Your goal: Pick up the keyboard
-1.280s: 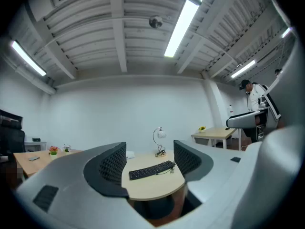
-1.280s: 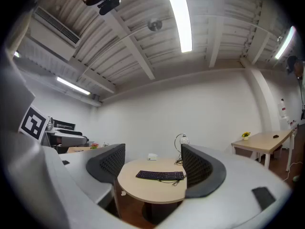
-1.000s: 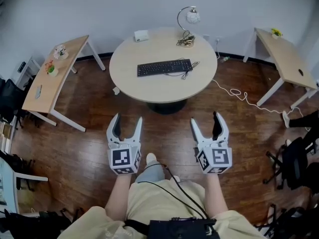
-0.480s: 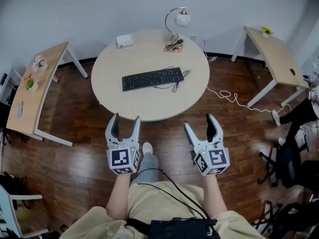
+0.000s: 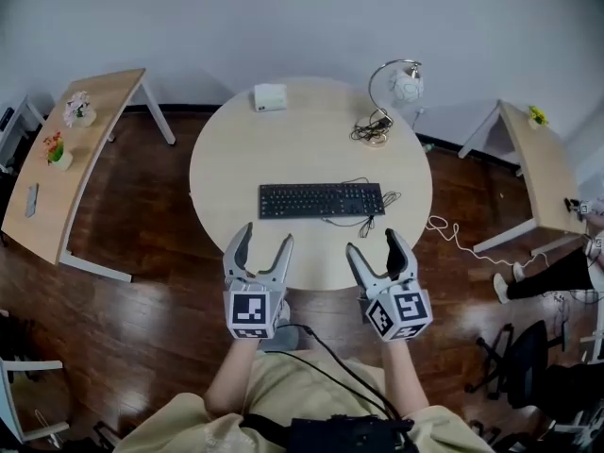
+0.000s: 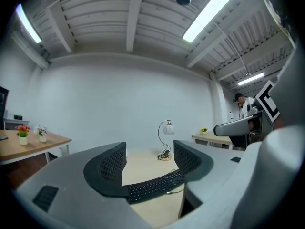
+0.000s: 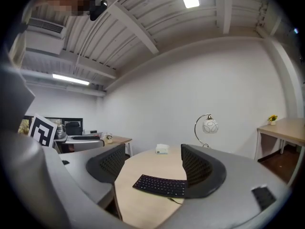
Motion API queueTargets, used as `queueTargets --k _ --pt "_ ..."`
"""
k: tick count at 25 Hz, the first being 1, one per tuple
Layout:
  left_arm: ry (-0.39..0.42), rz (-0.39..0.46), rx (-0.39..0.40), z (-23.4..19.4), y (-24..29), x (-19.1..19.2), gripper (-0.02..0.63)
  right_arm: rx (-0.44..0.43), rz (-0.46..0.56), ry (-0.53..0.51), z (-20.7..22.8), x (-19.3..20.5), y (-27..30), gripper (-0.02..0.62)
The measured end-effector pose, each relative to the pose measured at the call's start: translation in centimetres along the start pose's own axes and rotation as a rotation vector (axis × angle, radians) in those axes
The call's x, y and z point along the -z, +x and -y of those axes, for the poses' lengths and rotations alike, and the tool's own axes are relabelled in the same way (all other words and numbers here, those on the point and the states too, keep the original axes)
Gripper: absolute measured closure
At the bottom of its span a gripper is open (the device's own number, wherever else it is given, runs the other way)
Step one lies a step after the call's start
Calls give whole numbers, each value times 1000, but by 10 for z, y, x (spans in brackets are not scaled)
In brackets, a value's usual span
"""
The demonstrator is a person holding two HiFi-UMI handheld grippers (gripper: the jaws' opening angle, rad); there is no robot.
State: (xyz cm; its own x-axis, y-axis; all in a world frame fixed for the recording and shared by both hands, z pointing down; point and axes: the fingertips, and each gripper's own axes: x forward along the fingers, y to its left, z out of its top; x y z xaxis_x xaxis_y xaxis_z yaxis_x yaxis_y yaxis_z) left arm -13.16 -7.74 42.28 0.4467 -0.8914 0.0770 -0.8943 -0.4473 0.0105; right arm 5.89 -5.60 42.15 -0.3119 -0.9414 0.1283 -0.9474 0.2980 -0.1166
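Note:
A black keyboard [image 5: 321,199] lies flat across the middle of a round beige table [image 5: 226,168], its cable curled at its right end. My left gripper [image 5: 264,237] hovers over the table's near edge, a little short of the keyboard's left half, jaws spread with nothing between them. My right gripper [image 5: 374,243] hangs at the same edge below the keyboard's right end, also spread and empty. In the left gripper view the keyboard [image 6: 155,186] shows between the fingers of the left gripper [image 6: 147,159]. The right gripper view has the keyboard [image 7: 159,185] ahead of the right gripper [image 7: 150,163].
A curved desk lamp [image 5: 396,88] and a small white box [image 5: 270,96] stand at the table's far side. A wooden desk [image 5: 57,159] with small plants is at the left, another desk [image 5: 538,159] at the right. A white cable [image 5: 453,234] trails on the floor.
The round table has come much nearer in the head view. Both grippers, which were over bare floor, now reach the table's near edge, with jaws unchanged.

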Motion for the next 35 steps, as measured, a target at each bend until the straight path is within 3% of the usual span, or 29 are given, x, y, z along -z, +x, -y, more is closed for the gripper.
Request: queueTargets --k 7,13,15,18,22,26,29,31,34,35 --pt "13 -67 37 -47 58 20 310 -42 -52 -10 -3 -3 88 202" --pt "-2 -160 78 -29 115 49 310 -63 -130 29 34 31 118 202" --pt "-19 -225 94 -23 136 71 310 -65 -171 65 57 51 129 202" --pt "-45 -423 115 -18 147 127 308 -97 -278 128 90 99 140 202" --pt "-144 -678 97 -42 147 210 284 -93 -436 225 153 160 146 202" --pt "-254 -814 38 -79 149 257 281 -82 -566 326 215 213 155 202" --pt "-301 -919 38 -102 154 281 274 -107 -641 386 245 240 170 202" --pt "-364 -960 73 -111 163 290 244 -143 -699 397 257 254 184 204" --pt "-469 -1005 197 -111 182 300 132 -234 -839 355 269 280 197 204" --pt "-502 -1023 241 -110 188 303 130 -263 -889 340 272 289 198 204"
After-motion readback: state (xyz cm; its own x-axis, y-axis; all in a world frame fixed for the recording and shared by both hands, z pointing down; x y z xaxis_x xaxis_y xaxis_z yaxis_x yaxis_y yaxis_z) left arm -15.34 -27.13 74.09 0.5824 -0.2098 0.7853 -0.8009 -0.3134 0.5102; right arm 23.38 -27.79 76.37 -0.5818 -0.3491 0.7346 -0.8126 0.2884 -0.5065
